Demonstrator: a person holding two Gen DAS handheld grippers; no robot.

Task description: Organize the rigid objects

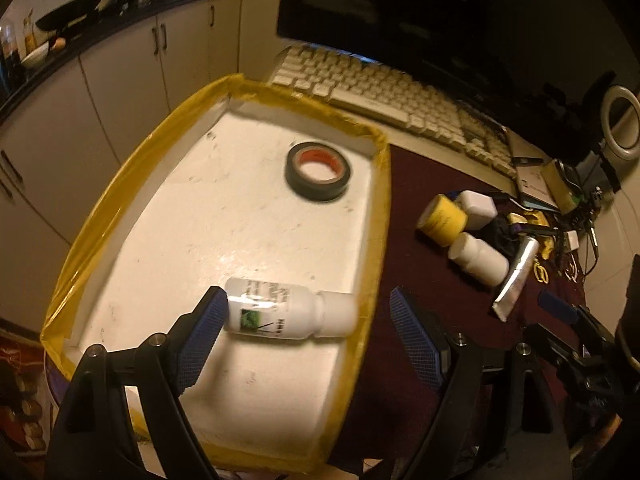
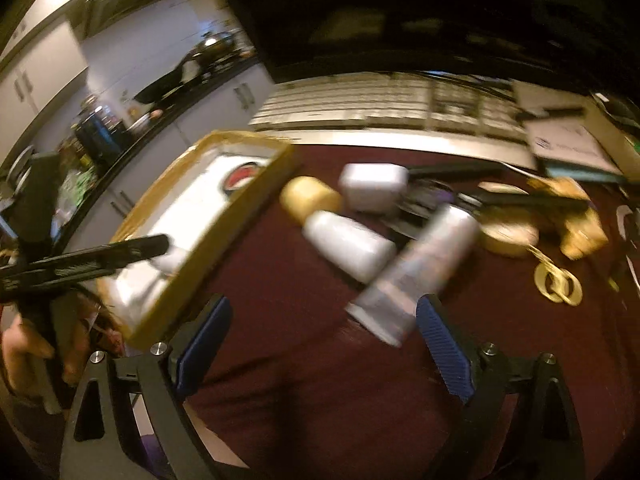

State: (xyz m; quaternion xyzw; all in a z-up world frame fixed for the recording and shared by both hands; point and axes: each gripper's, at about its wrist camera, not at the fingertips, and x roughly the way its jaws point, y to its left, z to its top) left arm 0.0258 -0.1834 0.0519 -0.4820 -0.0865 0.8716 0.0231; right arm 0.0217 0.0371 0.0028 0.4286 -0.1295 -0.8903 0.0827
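Dim warm light; fisheye-bent edges; right view motion-blurred.

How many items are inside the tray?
2: a roll of black tape near the tray's far end and a white bottle lying by its near right wall.

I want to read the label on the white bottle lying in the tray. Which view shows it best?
The left wrist view: the labelled bottle lies sharp and whole in the tray. The right wrist view shows only a blurred part of it, behind the left gripper's finger.
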